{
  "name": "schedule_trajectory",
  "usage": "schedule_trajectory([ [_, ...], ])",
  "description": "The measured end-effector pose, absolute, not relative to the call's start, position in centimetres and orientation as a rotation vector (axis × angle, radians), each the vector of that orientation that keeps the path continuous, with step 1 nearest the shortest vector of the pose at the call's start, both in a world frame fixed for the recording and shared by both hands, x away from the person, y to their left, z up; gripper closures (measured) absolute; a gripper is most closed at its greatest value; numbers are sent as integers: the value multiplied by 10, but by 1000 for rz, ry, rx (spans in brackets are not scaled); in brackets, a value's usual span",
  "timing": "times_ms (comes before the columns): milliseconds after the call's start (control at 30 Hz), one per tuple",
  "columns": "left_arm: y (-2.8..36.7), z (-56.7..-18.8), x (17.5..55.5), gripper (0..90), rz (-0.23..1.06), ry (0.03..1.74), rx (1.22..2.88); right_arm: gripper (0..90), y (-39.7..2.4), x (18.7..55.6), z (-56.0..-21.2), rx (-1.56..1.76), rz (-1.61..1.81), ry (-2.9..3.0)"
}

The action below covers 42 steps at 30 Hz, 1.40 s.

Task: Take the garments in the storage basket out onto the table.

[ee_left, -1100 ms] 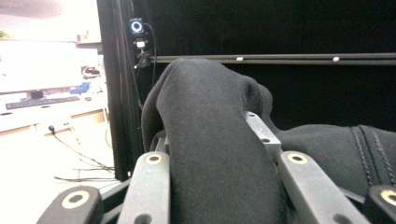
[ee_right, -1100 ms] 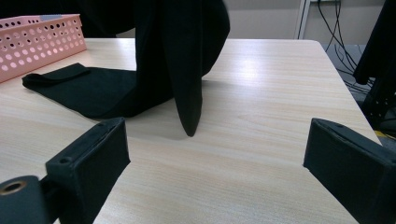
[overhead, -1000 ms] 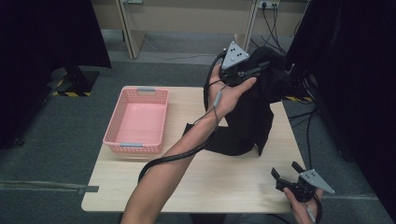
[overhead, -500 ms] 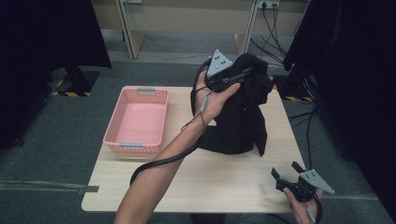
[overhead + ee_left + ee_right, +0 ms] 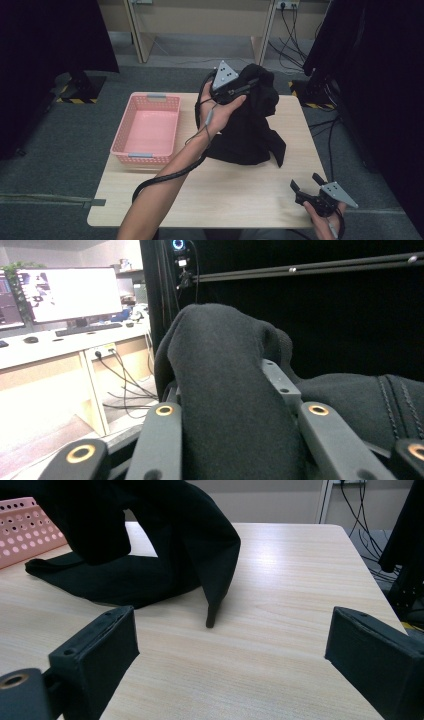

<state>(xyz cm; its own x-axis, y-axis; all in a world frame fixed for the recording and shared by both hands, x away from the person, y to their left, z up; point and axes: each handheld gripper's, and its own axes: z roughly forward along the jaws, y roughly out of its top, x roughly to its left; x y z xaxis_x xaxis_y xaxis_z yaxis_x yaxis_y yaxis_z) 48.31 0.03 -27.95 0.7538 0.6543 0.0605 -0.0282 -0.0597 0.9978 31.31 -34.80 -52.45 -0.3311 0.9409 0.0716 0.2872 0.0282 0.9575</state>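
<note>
the black garment (image 5: 250, 127) is partly lifted: its upper end is bunched and raised above the bench (image 5: 240, 195), while its lower folds rest on the wood just right of the pink basket (image 5: 147, 125). one pointed corner hangs down and touches the bench on the near side. the left gripper (image 5: 250, 85) is clamped on that raised bunch; in the left gripper view the cloth fills the space between its jaws. the right gripper (image 5: 306, 186) sits at the near right corner of the bench, jaws spread wide, holding nothing, well apart from the cloth. judging from this, the pick-up is done but the move is not: the basket is empty, and most of the garment has yet to leave the bench and travel left into it.
</note>
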Motion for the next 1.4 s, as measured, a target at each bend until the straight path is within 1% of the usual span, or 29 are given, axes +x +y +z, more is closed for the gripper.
schedule_trajectory([
  [133, 2, -287, 485, 670, 625, 528, 1573, 67, -347, 313, -524, 1256, 1323, 1683],
  [400, 1, -308, 491, 670, 624, 554, 1611, 67, -348, 313, -524, 1255, 1328, 1682],
  [600, -2, -315, 491, 669, 630, 550, 1630, 67, -348, 313, -524, 1255, 1326, 1681],
  [933, -11, -322, 491, 667, 633, 540, 1664, 65, -348, 313, -524, 1256, 1329, 1679],
  [1400, -25, -350, 498, 665, 615, 551, 1745, 65, -348, 312, -525, 1254, 1330, 1678],
])
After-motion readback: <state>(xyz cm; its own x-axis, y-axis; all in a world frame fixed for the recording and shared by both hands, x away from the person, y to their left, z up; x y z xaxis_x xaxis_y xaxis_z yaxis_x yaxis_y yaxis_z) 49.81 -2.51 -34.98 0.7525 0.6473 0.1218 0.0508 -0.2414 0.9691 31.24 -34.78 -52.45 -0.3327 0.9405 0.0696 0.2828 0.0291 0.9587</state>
